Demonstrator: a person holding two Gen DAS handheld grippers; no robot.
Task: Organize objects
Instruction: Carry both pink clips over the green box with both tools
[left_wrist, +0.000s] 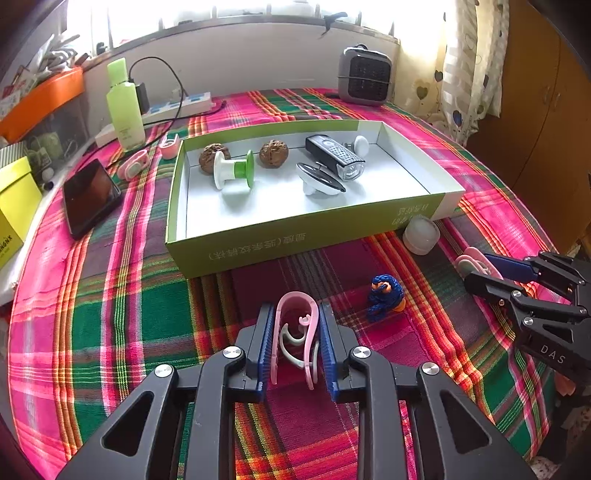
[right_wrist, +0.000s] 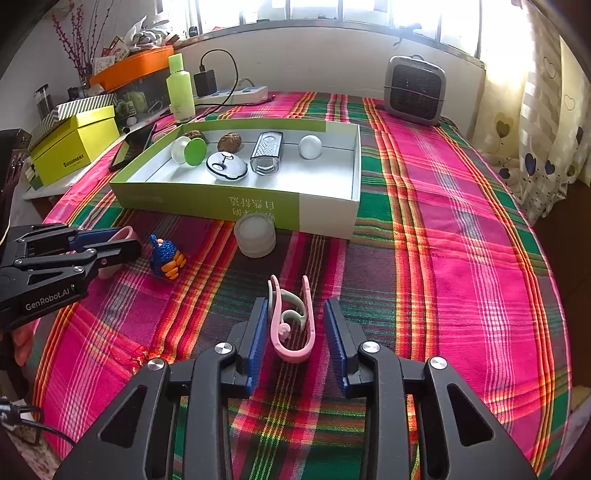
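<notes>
My left gripper (left_wrist: 295, 317) is shut on a pink clip (left_wrist: 295, 332), pads touching both its sides, low over the plaid cloth; it also shows in the right wrist view (right_wrist: 110, 245). My right gripper (right_wrist: 295, 317) is open around a second pink clip (right_wrist: 291, 325) that lies on the cloth; there is a gap on its right side. The right gripper also shows in the left wrist view (left_wrist: 480, 269). A green-walled box (left_wrist: 295, 229) holds two walnuts, a spool, a bike light and white pieces.
A blue knitted toy (left_wrist: 384, 295) and a white round cap (left_wrist: 421, 234) lie in front of the box. A phone (left_wrist: 88, 195), a green bottle (left_wrist: 123, 107), a power strip and more pink clips lie left of it. A small heater (left_wrist: 364, 75) stands behind.
</notes>
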